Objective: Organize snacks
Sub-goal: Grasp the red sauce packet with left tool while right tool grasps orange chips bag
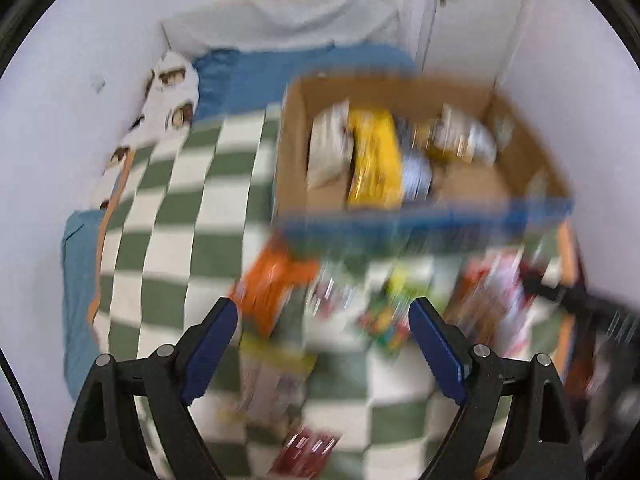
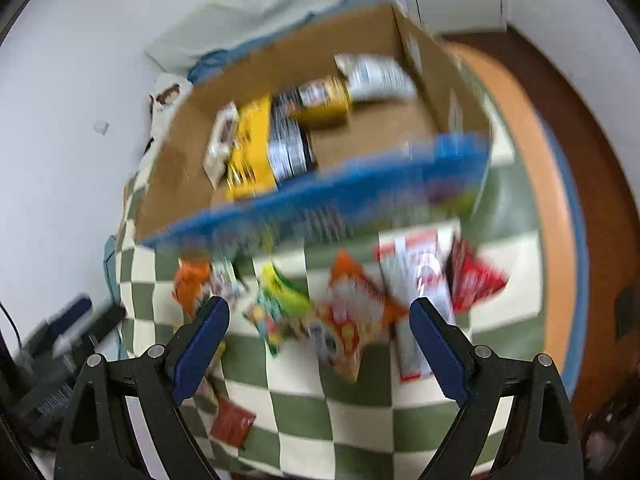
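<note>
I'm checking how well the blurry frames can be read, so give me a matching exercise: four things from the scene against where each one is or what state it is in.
Things:
1. yellow packet
2. red packet
3. cardboard box
4. right gripper

Places or states:
A. open, nothing between its fingers
B. lying inside the box
C. on the checked cloth, outside the box
D. standing on the cloth, top open

Pairs: 1-B, 2-C, 3-D, 4-A
</note>
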Motion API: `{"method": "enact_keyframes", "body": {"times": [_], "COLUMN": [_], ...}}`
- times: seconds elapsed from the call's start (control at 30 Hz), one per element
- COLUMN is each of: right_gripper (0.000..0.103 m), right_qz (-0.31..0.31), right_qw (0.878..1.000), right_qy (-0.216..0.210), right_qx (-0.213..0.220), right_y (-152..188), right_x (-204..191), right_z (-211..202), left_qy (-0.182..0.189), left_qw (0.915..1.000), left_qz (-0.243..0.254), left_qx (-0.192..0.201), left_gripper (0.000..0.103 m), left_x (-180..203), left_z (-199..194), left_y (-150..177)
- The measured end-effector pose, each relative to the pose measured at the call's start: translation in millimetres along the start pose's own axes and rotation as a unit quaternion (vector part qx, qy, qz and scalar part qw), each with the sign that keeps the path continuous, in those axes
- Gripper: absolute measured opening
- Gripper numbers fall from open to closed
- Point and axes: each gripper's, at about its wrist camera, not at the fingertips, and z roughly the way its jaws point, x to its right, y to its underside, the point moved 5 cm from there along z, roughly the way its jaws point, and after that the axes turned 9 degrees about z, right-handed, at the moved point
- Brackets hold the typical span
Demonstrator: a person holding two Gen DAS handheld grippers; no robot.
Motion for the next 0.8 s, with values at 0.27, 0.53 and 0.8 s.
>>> {"method": "enact_keyframes", "body": {"times": [0.27,0.53,0.8], "right_gripper": [0.094,0.087,0.057], "right_qz": [0.043,0.116,-0.053], "right_qw": [0.998,0.991,0.993], "right_qy": [0.005,0.031,0.067], "right_qx": [-0.045,-0.053,-0.085], "right_y": [28.3,15.9,51.7], "right_x": [22.8,36.0,13.3], "right_z": [50.8,104.6,107.8], "left_qy": [0.001,0.025,0.084], "left_qw": [0.9788,0.9716,0.9689], "left_qz": [0.049,0.016,-0.061], "left_qx": [-0.199,-0.235,-0.224], "left_gripper": [0.088,0.07,0.056], "left_x": [6.7,17.8,29.7], "left_z": [97.8,136.1,136.7], "left_y": [151.7,175.2,158.0]}}
